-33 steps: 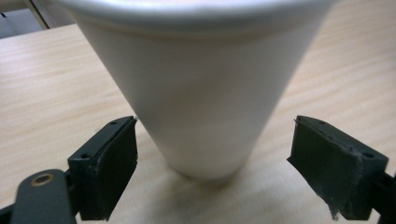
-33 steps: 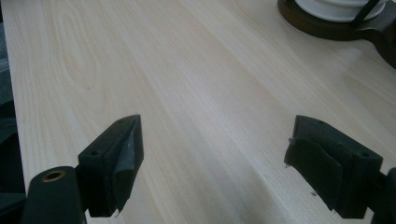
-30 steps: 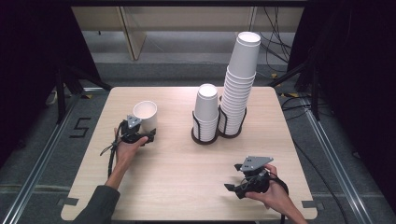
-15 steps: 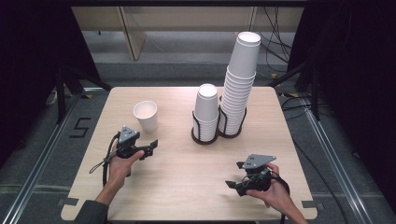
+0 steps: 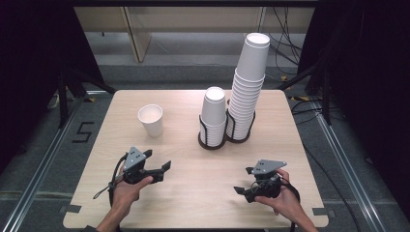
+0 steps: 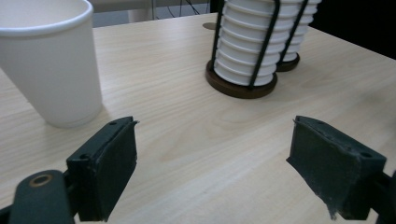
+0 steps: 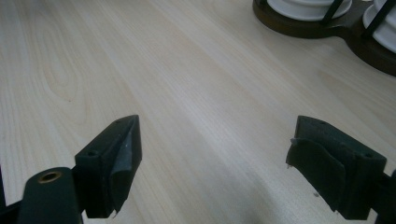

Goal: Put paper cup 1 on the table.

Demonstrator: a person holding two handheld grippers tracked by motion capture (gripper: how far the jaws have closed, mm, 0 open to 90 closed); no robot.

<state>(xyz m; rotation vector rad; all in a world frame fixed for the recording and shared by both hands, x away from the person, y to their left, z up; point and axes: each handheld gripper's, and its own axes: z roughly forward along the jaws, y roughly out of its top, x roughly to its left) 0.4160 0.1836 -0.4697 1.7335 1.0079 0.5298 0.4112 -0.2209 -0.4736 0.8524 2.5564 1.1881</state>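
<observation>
- Dark floor and black curtains surround a pale wooden table [image 5: 193, 203]; cables and a light-coloured shelf unit lie beyond its far edge
- On the left half of the table a single white paper cup [image 5: 151, 120] stands upright with its mouth up, alone and well apart from the other cups
- The left gripper [image 5: 158, 160] is held in the person's left hand [image 5: 126, 189] over the near left part of the table, nearer the person than the cup, clear of it and pointing towards the table's middle
- In the left gripper view its two black jaws are spread wide with only bare wood between them; the paper cup [image 6: 51, 60] stands beyond the left jaw, touched by neither pad
- A dark wire holder [image 5: 212, 143] with two round bases sits near the table's middle towards the far right; it keeps a short stack of cups [image 5: 213, 113] and, just beside it on the right, a tall stack of cups [image 5: 247, 82] that rises high above the wires
- The right gripper [image 5: 243, 180] is in the right hand [image 5: 285, 200] at the near right, pointing left across the table
- In the right gripper view its jaws also stand wide apart and pinch nothing, with the holder's dark base [image 7: 299, 25] at the top edge
</observation>
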